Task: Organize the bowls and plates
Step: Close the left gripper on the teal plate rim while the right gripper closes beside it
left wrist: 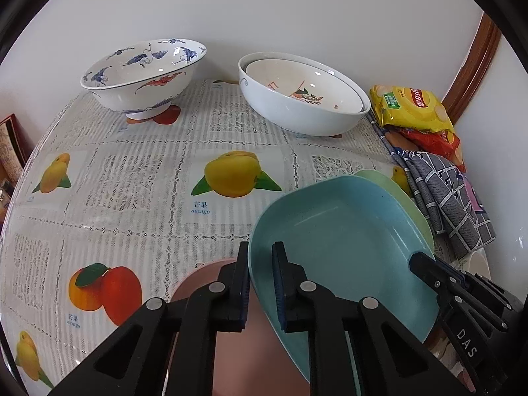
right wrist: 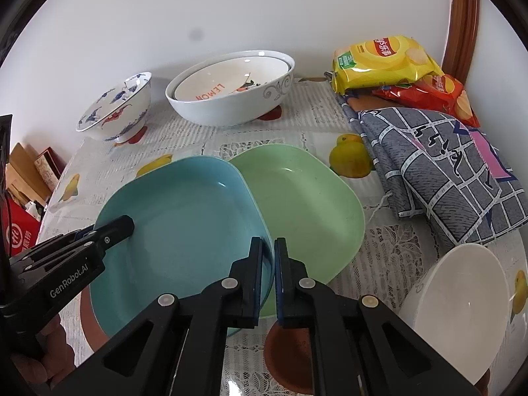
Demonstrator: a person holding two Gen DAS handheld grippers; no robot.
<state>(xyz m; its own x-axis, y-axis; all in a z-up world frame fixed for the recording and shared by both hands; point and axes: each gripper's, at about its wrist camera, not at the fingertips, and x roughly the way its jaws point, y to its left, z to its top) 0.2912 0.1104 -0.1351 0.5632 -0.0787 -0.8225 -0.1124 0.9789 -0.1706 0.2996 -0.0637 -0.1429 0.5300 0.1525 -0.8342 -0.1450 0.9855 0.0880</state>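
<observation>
Left claw: pinching the near-left rim of the blue plate, jaws closing on either side of the edge. Right claw: gripping the same plate's right rim, jaws pressing nearly together. Blue plate is sitting tilted near the front edge of the bench, overlapping the green plate beside it and lying over a pink plate. White bowl: resting toward the front right corner. Nested white bowls and blue-patterned bowl: standing along the far edge by the wall. Chip bags and folded grey cloth: lying along the right edge.
</observation>
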